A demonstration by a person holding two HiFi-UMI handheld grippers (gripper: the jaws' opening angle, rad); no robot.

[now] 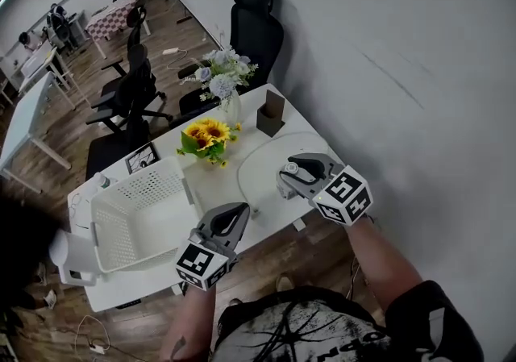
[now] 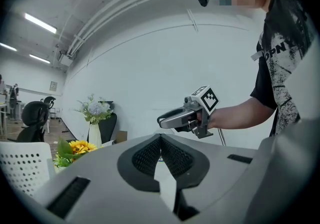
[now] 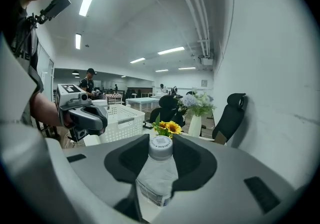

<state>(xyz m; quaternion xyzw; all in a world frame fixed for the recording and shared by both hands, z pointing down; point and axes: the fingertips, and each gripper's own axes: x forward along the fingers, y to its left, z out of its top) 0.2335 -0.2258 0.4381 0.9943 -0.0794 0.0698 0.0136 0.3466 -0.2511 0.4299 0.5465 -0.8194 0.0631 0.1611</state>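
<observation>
White letters, seemingly "OPNY", stand on the person's black printed T-shirt [image 2: 281, 43]; the paper label [image 3: 150, 190] on the clear plastic bottle [image 3: 159, 168] is unreadable.

The head camera is looking steeply down from well above the white table [image 1: 173, 151], while the cameras riding on the left gripper [image 1: 239, 212] and right gripper [image 1: 292, 171] are sitting low, close behind their jaws, facing each other, all three sharing the sunflowers [image 1: 208, 135].
</observation>
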